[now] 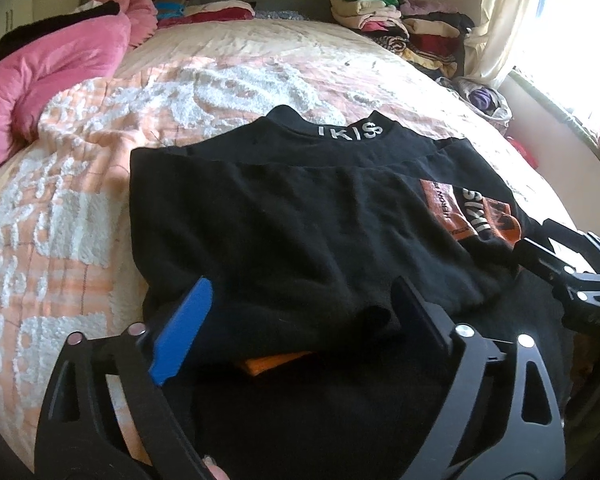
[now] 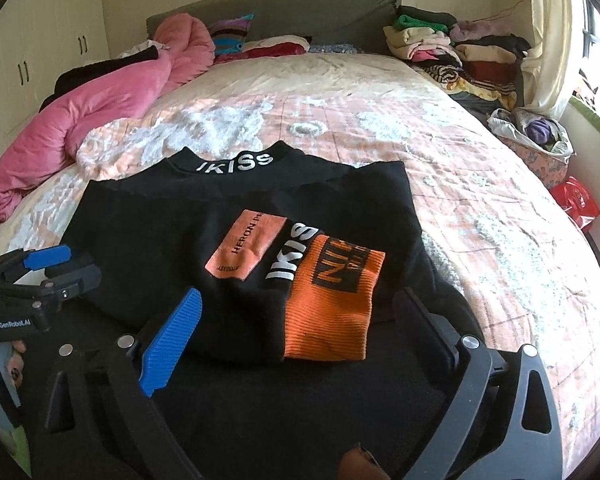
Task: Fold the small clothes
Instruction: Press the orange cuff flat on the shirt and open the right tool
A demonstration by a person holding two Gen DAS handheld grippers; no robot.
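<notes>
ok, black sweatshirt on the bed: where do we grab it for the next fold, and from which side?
Probably the near hem of the black sweatshirt, one corner per gripper, coming in from the near edge of the bed. It lies flat, collar at the far end, near edge bunched, so there's a lip to pinch. Both the left gripper and the right gripper are open over it.

Orange patch (image 1: pixel 274 364) mostly hidden under black garment's (image 1: pixel 300 220) near fold. Far-right clothes pile (image 2: pixel 460 52) too jumbled to separate. Right gripper (image 1: pixel 572 276) cut off at picture edge.
</notes>
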